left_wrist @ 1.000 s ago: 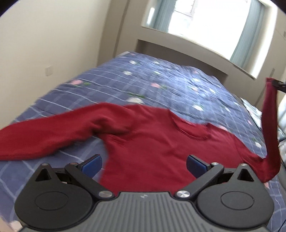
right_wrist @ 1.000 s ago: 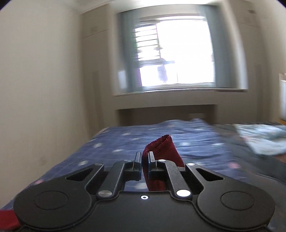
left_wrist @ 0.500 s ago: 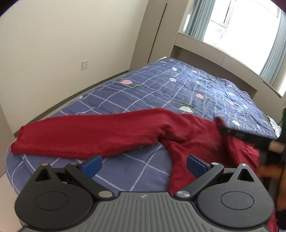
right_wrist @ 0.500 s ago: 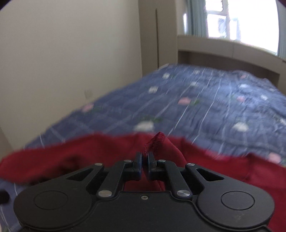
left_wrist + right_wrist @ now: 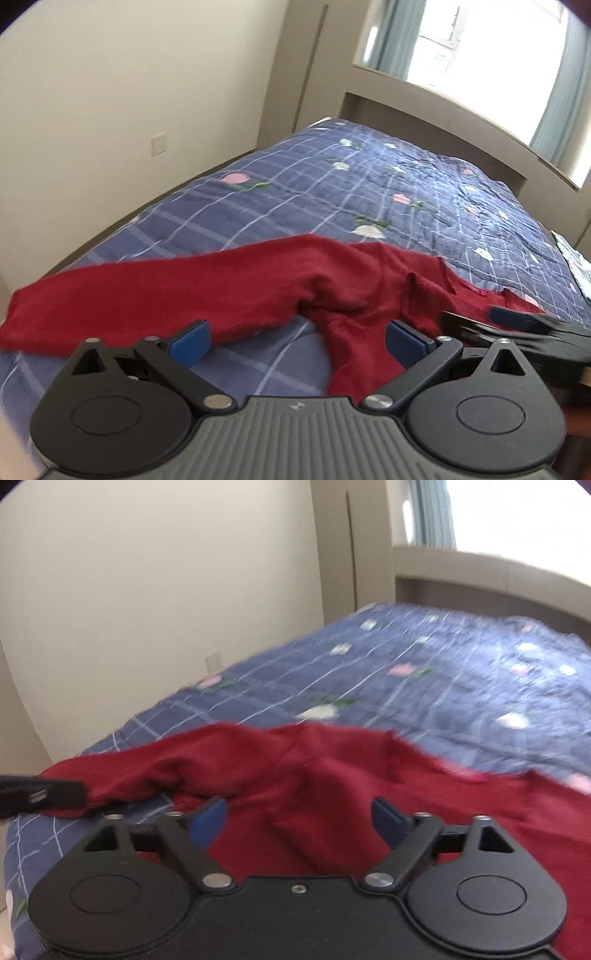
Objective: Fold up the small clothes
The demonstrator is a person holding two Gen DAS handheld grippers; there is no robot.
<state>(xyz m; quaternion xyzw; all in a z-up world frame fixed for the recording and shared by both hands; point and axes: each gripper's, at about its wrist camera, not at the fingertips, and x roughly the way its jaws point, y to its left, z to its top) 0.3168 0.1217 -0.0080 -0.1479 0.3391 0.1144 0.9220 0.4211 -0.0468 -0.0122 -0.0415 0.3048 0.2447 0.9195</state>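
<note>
A dark red sweater point(image 5: 258, 291) lies on the blue checked bedspread point(image 5: 369, 192), one long sleeve point(image 5: 110, 306) stretched out to the left. My left gripper point(image 5: 297, 341) hovers open over the sweater's near edge, with nothing pressed between its blue pads. My right gripper point(image 5: 298, 823) sits low over the bunched body of the sweater point(image 5: 314, 760). Its jaws are opening, and the red cloth lies under and between them, free of the pads. One of its fingers point(image 5: 513, 318) shows at the right of the left wrist view. A finger point(image 5: 40, 794) of the left gripper shows at the left of the right wrist view.
The bed runs back to a beige headboard ledge point(image 5: 443, 110) under a bright window with curtains. A cream wall with a socket point(image 5: 159, 144) borders the bed's left side. Pale cloth point(image 5: 576, 258) lies at the far right edge.
My right gripper came down from high with the red sleeve end pinched, reached the sweater's body and let go. The lifted sleeve now lies on the sweater. My left gripper shifted sideways, still open.
</note>
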